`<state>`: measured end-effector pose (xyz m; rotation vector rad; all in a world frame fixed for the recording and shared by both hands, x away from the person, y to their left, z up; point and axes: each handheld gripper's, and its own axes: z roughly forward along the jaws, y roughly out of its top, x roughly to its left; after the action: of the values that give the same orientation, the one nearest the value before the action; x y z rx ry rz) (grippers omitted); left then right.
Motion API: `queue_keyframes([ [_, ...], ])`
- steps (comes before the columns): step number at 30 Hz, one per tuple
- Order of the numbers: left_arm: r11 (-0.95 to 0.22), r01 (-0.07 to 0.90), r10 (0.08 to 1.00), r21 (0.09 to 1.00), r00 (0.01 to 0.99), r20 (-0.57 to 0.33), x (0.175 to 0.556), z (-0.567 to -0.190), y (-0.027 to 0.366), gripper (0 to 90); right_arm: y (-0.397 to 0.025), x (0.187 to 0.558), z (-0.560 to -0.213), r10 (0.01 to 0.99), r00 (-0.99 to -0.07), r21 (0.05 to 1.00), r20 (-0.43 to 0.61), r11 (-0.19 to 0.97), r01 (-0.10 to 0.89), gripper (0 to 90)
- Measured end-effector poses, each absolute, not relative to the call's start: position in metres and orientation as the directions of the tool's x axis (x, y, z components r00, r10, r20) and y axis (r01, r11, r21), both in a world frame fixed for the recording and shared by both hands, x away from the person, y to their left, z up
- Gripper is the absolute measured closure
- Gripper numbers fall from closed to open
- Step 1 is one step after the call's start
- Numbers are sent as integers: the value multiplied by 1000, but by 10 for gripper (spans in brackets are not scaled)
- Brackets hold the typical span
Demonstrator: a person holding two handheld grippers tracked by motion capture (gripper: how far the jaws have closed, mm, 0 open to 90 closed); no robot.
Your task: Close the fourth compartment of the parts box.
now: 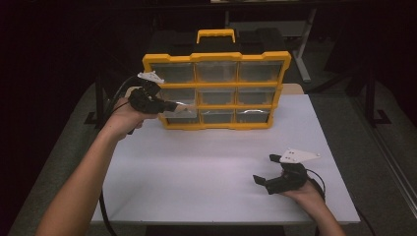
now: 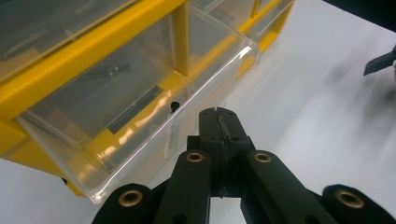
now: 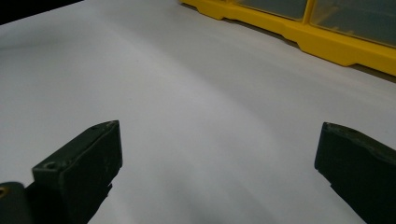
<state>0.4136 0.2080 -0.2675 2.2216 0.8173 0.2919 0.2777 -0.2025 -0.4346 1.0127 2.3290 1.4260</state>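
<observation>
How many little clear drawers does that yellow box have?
9, in three rows of three in the yellow organizer. The bottom-left drawer is pulled partly out at the left gripper.

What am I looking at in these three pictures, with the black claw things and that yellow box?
A person sits at a white table and holds a two-jaw black tool in each hand; there is no robot arm. One picture looks down from above the table. The other two come from small cameras riding on each tool, looking along its jaws.

On the table stands a yellow plastic organiser case with clear little drawers. The left gripper has its jaws closed, right at the front lip of a clear plastic drawer that sticks out from the case's bottom row. Whether it pinches the lip I cannot tell. A few small dark parts seem to lie inside.

The right gripper rests low over the bare table, jaws wide apart, holding nothing.
</observation>
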Motion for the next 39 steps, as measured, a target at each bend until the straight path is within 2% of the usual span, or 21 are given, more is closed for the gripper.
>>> queue_keyframes([
  [39,-471,455,720,756,693,31,446,-273,201,900,-204,277,-434,657,-737,854,159,283,436,3],
])
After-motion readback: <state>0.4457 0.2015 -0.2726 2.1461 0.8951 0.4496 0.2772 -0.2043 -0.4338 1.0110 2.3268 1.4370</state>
